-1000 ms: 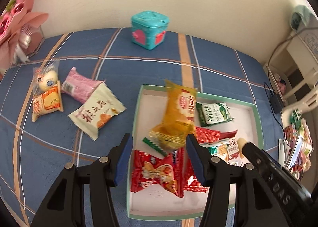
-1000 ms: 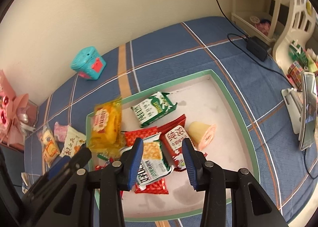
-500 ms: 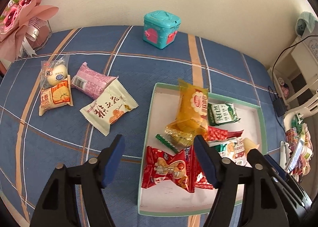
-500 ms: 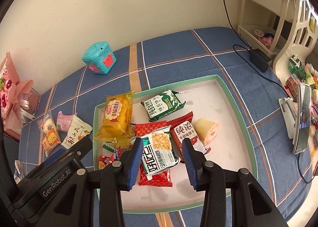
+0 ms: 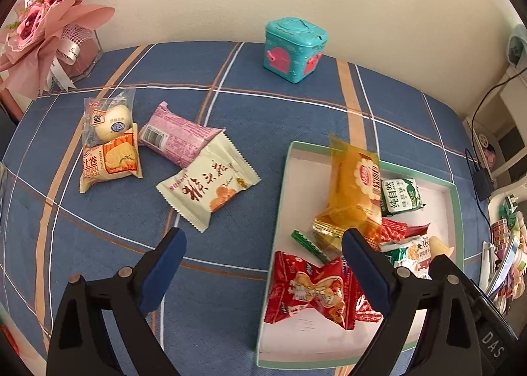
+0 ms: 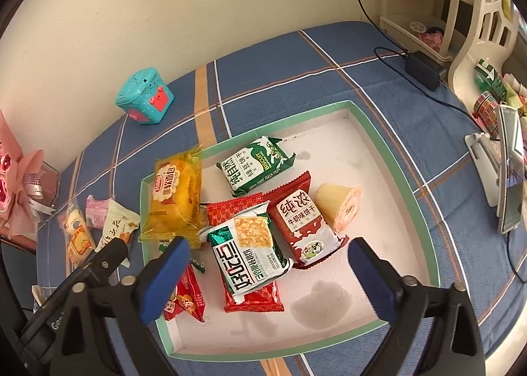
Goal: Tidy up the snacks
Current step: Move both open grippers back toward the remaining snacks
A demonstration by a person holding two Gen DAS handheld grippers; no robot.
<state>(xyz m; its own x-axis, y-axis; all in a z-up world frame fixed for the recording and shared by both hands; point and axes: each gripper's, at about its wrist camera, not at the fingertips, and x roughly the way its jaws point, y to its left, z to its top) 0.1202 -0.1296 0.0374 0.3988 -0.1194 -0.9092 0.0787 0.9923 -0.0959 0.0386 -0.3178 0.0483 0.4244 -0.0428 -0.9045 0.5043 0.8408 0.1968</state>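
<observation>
Both grippers have just let go: the left gripper (image 5: pixel 262 269) and the right gripper (image 6: pixel 268 277) have their jaws just opened wide, with nothing pinched between the blue pads. They hang over the green-rimmed tray (image 6: pixel 400 158), which already holds most of the snacks: the yellow bread pack (image 6: pixel 176 196) leaning on the far left rim, the green biscuit pack (image 6: pixel 255 165), the red milk biscuit pack (image 6: pixel 304 221), a green and white cracker pack (image 6: pixel 247 252) lying on top of a red one, a small cake roll (image 6: pixel 339 206) and a red candy-shaped pack (image 5: pixel 311 287) at the near left corner.

Four snacks sit out on the blue plaid cloth of the bench (image 5: pixel 280 119), well left of the tray: the cream wafer pack (image 5: pixel 209 183), the pink pack (image 5: pixel 178 139), the orange roll pack (image 5: pixel 110 162) and the clear-bagged egg (image 5: pixel 107 117).

My take for the next grab: go with the left gripper for the cream wafer pack, since it's nearest the tray. Come down with the jaws across its narrow width, not the crimped ends, which would just slip. It overlaps the pink pack's end, so lift straight up before swinging over. Drop it in the bare right half of the tray, not on the pile, and squeeze lightly because wafers crush.
</observation>
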